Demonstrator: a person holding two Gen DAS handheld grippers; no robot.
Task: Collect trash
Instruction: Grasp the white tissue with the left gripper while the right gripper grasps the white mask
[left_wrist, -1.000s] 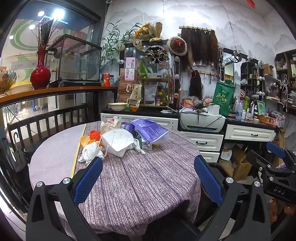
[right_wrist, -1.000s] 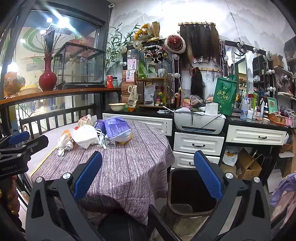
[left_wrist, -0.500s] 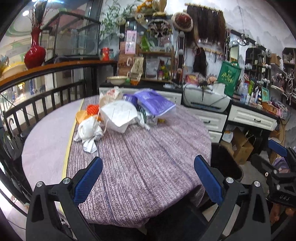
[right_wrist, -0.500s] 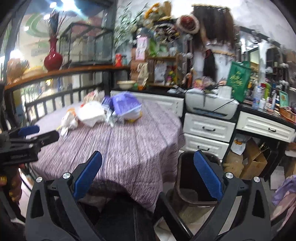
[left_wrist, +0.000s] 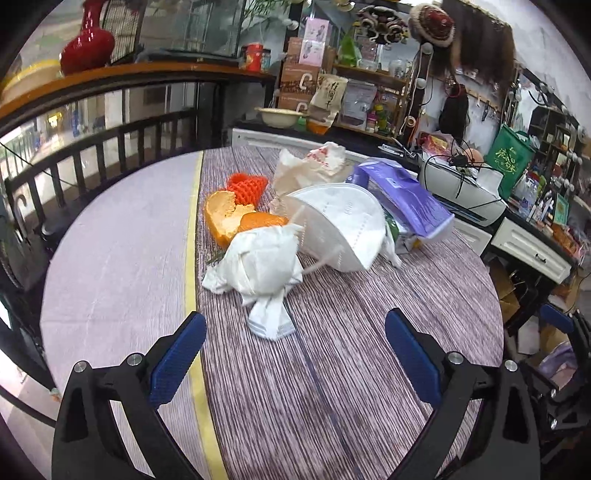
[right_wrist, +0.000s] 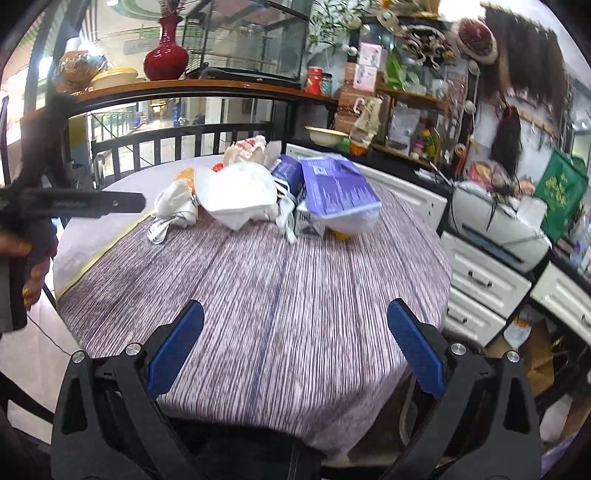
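Round table (left_wrist: 369, 369) under a striped purple cloth, filling most of both views, with a paler bare section left of a yellow seam. Trash heaped at the far middle of the cloth: purple packet (left_wrist: 402, 199) at the right of the heap, lying over a small carton; white face mask (left_wrist: 340, 225) folded and domed in the centre, one strap trailing toward the near side; crumpled paper wrapper (left_wrist: 310, 166) behind it; wadded white tissue (left_wrist: 262, 262) nearest the left gripper (left_wrist: 293, 354), a loose tail pointing at it; orange peel (left_wrist: 232, 218) and red foam net (left_wrist: 245, 186) tucked just behind the tissue. Left gripper low over the cloth, blue pads spread wide, nothing between them, tissue tail just ahead of the gap. Right gripper (right_wrist: 295, 347) back near the table edge, equally wide and empty, well apart from the heap. Probably an approach to the tissue as the first pick. Risks from here: pinching only the thin tail and having the wad unravel or slip free on the lift; catching a fold of cloth along with the tissue and dragging the whole heap; snagging the mask strap lying close by and pulling the mask along, tipping peel off toward the seam. No bin in either view, so drop-off direction cannot be told.
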